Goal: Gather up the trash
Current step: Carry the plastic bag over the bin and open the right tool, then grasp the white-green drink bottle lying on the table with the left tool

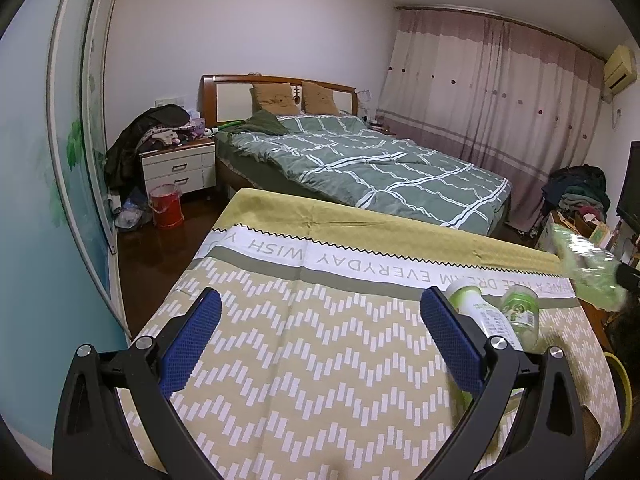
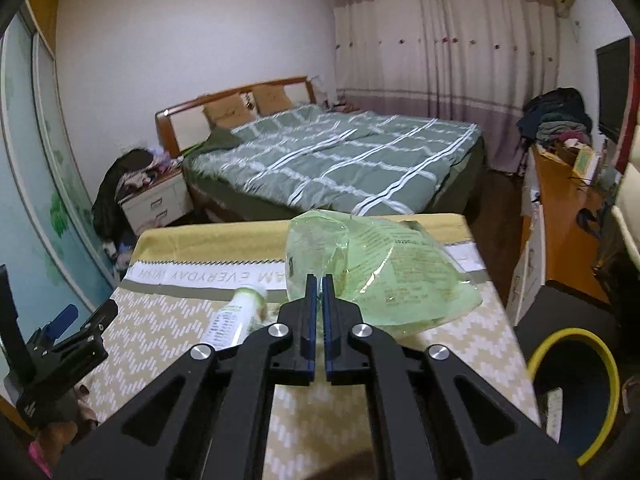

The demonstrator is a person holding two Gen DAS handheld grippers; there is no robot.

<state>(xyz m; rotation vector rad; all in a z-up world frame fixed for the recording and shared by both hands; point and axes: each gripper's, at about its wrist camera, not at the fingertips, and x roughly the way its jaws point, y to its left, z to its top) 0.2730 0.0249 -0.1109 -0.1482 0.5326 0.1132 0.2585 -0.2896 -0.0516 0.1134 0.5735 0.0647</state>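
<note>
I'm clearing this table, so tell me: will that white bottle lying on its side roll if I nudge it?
Probably. The white bottle is round and lies flat on the smooth tablecloth, so it may roll toward an edge. It looks like light plastic, likely easy to shift.

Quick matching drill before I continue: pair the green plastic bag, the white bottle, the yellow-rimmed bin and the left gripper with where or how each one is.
1 green plastic bag
2 white bottle
3 yellow-rimmed bin
4 left gripper

A lying on the tablecloth
B open, holding nothing
C pinched in the right gripper
D on the floor beside the table

Pairs: 1-C, 2-A, 3-D, 4-B
</note>
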